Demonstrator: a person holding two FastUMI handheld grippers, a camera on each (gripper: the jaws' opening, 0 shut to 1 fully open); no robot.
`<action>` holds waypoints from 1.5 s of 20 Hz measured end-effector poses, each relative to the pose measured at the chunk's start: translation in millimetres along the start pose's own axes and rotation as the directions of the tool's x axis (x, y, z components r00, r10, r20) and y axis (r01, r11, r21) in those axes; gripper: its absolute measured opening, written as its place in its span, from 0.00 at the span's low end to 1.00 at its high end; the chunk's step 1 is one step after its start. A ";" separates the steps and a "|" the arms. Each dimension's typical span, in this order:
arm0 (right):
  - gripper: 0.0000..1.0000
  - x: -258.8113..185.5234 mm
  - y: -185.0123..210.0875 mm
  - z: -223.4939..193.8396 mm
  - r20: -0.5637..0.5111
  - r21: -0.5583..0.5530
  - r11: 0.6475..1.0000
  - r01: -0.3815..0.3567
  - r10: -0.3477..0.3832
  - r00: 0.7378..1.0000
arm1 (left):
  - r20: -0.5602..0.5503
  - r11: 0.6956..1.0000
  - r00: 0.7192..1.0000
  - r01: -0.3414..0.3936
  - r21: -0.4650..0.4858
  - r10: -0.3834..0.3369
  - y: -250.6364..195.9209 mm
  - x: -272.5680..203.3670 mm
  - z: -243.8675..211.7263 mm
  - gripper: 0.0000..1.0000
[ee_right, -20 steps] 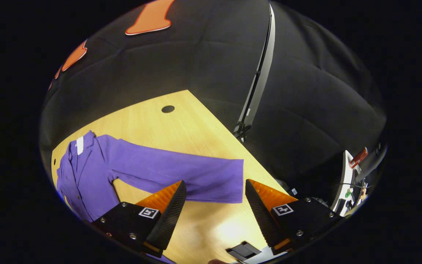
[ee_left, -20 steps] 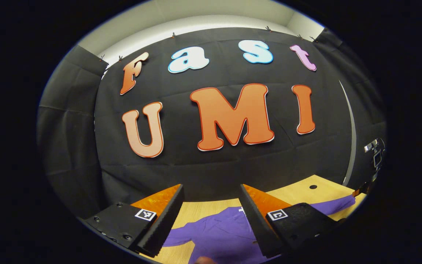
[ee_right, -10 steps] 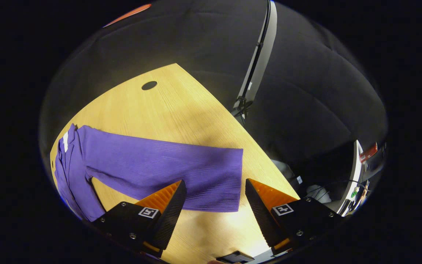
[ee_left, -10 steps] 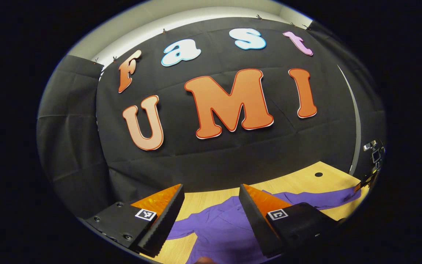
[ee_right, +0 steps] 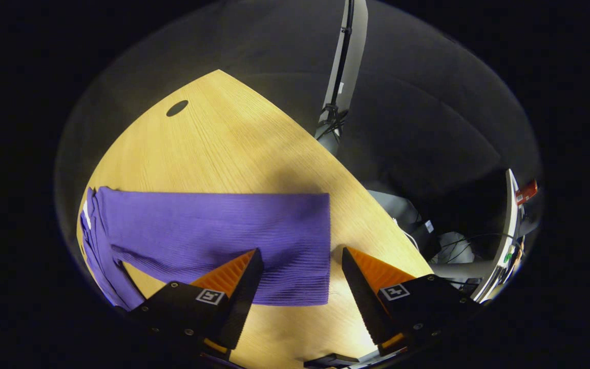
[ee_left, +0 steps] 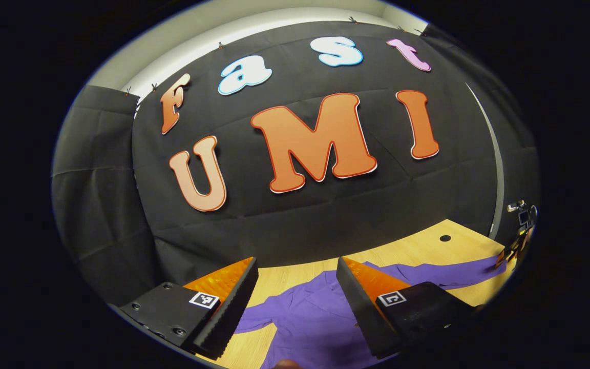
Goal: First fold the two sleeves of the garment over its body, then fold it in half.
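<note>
In the right gripper view, the right claw (ee_right: 300, 279) is nearest, with its two fingers spread wide apart and nothing between them. It hangs over the light wooden bench (ee_right: 233, 148). Just past the fingertips lies one long sleeve (ee_right: 213, 230) of the purple ribbed long-sleeved garment (ee_right: 98, 246). The sleeve lies flat on the bench and runs sideways, from its straight cuff end on the right to the body of the garment at the far left. The cuff end sits between the two fingers, a little beyond them, and the left finger covers part of the sleeve's near edge. Farther off there is a small dark round hole (ee_right: 176, 108) in the bench top. Behind the bench stands a grey pole (ee_right: 343, 61) against the black cloth wall.

In the left gripper view, the left claw (ee_left: 295, 289) is also wide apart and holds nothing. Beyond its fingers the purple garment (ee_left: 310, 318) lies spread on the bench (ee_left: 418, 248). One sleeve (ee_left: 443, 271) stretches away to the right and another, shorter piece (ee_left: 254, 323) points left. The black cloth wall (ee_left: 300, 225) rises at the far side.
</note>
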State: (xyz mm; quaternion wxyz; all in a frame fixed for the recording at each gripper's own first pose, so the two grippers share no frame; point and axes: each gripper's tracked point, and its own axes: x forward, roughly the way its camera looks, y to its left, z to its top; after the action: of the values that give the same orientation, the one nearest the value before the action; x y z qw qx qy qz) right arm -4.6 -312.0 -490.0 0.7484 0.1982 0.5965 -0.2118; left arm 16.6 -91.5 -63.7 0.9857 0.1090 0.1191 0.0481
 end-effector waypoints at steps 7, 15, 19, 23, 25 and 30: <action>0.55 1.0 -1.2 -2.4 -0.017 -0.067 0.997 -0.037 0.036 0.999 | -0.007 1.000 1.000 0.028 0.004 -0.028 -14.8 -0.3 -0.2 0.97; 0.04 -7.3 10.0 5.1 -0.009 0.047 0.993 -0.111 0.111 0.994 | -0.009 0.999 0.999 0.040 0.004 -0.040 -9.9 2.1 -3.0 0.96; 0.04 -30.1 22.4 15.3 0.045 0.067 0.988 -0.137 0.134 0.990 | -0.013 0.999 0.999 0.034 -0.014 -0.034 7.2 3.6 -10.1 0.96; 0.03 -68.5 49.7 22.3 0.094 0.053 0.981 -0.186 0.181 0.979 | -0.012 0.999 1.000 0.028 -0.029 -0.028 30.0 10.6 -19.2 1.00; 0.04 -89.6 66.6 25.0 0.118 0.029 0.977 -0.212 0.208 0.971 | -0.019 0.999 0.999 0.027 -0.037 -0.028 40.3 14.6 -24.2 0.97; 0.03 -144.1 123.4 27.1 0.174 -0.035 0.961 -0.273 0.275 0.945 | -0.004 0.998 1.000 0.023 -0.053 -0.023 76.5 18.4 -32.3 0.96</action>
State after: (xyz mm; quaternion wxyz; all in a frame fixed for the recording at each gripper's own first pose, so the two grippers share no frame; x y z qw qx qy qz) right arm 57.0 -212.6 -338.1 0.8217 0.2556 0.4951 -0.1194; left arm 21.1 -8.4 -81.1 0.9885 0.0811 0.1211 0.0401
